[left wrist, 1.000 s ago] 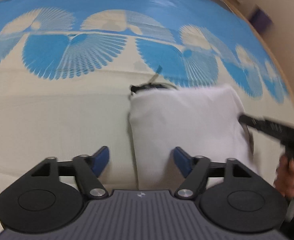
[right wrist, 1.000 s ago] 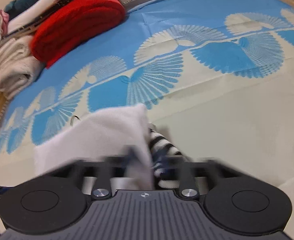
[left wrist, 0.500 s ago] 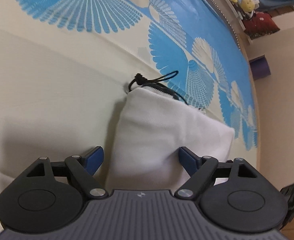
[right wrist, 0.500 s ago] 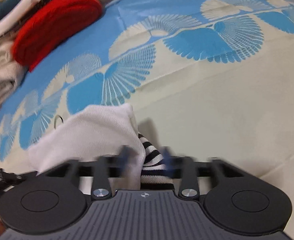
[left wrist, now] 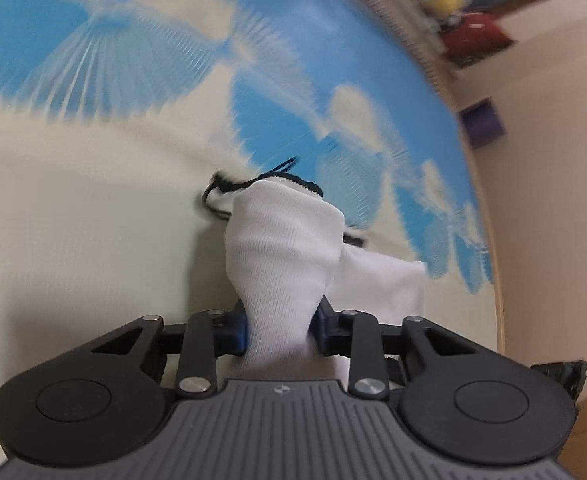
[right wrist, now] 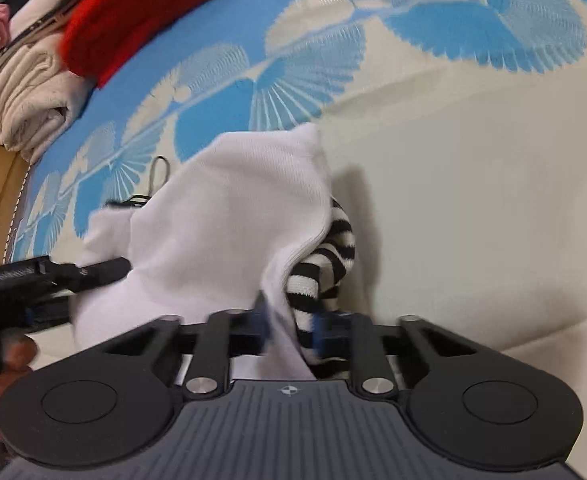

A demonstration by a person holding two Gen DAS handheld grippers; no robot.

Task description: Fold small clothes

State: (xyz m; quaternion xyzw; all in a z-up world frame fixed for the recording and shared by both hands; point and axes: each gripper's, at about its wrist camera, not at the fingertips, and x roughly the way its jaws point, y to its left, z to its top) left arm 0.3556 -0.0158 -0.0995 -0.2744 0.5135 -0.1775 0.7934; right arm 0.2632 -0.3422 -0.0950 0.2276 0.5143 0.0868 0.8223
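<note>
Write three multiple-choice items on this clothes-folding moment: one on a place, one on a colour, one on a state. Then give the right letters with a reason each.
1. Where does the red folded cloth lie, seen from the right wrist?
A. upper left, beside the beige folded cloth
B. between the right gripper's fingers
C. on the floor

2. What colours are the stripes of the striped piece under the white garment?
A. red and blue
B. black and white
C. green and yellow

3. How is the left gripper?
A. open wide
B. out of view
C. shut on the white garment

Answers: 1 A, it lies beside the beige pile; 2 B, black and white bands show; 3 C, both fingers pinch white fabric.
</note>
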